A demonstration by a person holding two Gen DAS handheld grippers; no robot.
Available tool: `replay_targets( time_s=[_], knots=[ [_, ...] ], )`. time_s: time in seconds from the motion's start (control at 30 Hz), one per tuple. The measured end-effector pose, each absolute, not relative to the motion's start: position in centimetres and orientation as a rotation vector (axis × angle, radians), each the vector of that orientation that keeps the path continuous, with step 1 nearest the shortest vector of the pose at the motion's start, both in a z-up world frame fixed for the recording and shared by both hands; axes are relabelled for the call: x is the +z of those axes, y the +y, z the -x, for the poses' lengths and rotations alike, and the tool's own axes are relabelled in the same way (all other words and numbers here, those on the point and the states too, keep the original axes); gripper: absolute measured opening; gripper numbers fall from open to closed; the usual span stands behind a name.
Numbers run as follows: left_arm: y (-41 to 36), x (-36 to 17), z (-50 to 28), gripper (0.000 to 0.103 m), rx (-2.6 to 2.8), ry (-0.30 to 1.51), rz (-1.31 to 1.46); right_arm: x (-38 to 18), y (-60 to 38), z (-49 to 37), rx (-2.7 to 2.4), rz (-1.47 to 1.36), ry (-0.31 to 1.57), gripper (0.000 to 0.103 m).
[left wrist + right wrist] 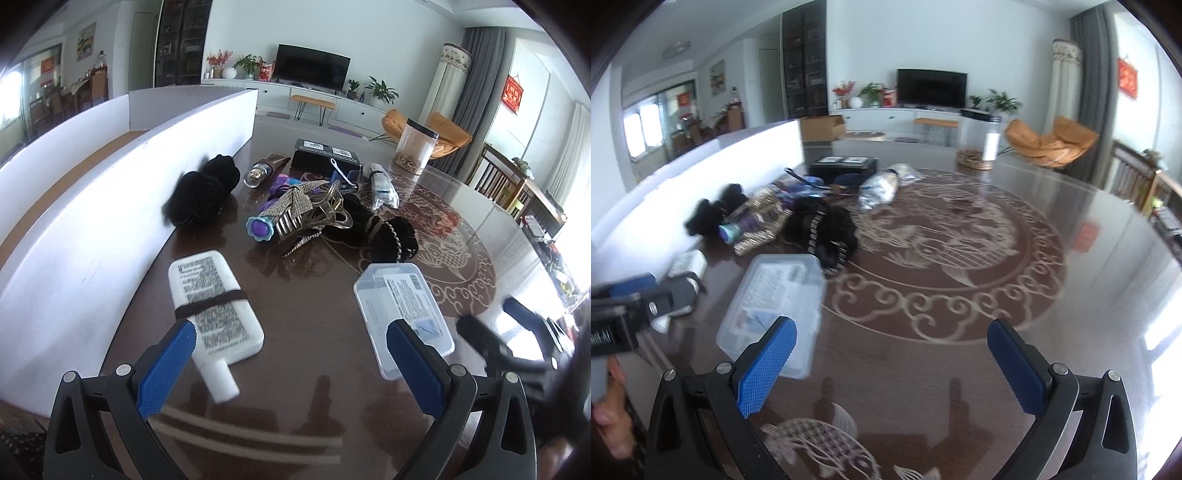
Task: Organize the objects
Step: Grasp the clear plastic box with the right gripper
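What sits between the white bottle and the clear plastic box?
Nothing: in the left wrist view, only bare dark tabletop separates the white bottle from the clear plastic box.

We're in a home living room: at twelve o'clock a flat television (313,68) sits on a long white cabinet (314,96) with potted plants (380,90) alongside. At two o'clock an orange lounge chair (1052,142) stands by grey curtains (1091,74), and at ten o'clock a dark glass-fronted bookcase (805,59) lines the wall. Nearest us, a glossy brown table (960,258) with a fish motif.
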State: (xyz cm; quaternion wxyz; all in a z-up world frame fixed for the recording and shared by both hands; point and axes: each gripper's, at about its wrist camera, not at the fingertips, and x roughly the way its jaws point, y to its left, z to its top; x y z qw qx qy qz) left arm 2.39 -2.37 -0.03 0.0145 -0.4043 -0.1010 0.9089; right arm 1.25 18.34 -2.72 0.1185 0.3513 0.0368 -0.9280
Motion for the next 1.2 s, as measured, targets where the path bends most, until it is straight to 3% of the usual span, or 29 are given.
replay_targets(
  time_s=[0.2,0.37,0.4,0.43,0.47,0.5,0.53,0.9,1.1,1.2],
  knots=[
    [-3.9,1.0,-5.3,0.103,2.835,-0.451,1.188,-0.8,14.2,1.4,-2.512,-1.029,0.133,0.103],
    [-5.1,0.7,-5.5,0.103,2.844,-0.541,1.223,-3.8,10.2,3.7,-2.339,-1.228,0.252,0.103],
    [-5.3,0.6,-5.4,0.103,2.830,-0.564,1.232,-4.5,9.9,3.9,-2.323,-1.258,0.268,0.099],
    [-5.3,0.5,-5.4,0.103,2.831,-0.565,1.241,-4.9,9.7,3.8,-2.319,-1.269,0.282,0.084],
    [-5.3,0.3,-5.3,0.103,2.832,-0.559,1.249,-5.1,9.7,3.6,-2.321,-1.266,0.295,0.080],
    [-5.2,0.3,-5.2,0.103,2.828,-0.552,1.255,-5.0,9.8,3.4,-2.337,-1.248,0.308,0.067],
    [-5.0,0.1,-5.1,0.103,2.826,-0.543,1.261,-4.8,10.2,3.3,-2.348,-1.248,0.301,0.063],
    [-3.4,-1.1,-3.7,0.103,2.828,-0.413,1.396,-4.6,21.4,2.9,-2.612,-1.309,0.172,0.064],
    [-3.1,-1.7,-3.2,0.103,2.833,-0.371,1.461,-4.3,22.3,2.3,-2.642,-1.269,0.140,0.090],
    [-3.1,-2.0,-3.0,0.103,2.829,-0.364,1.494,-4.5,22.5,2.6,-2.655,-1.290,0.133,0.093]
  ],
)
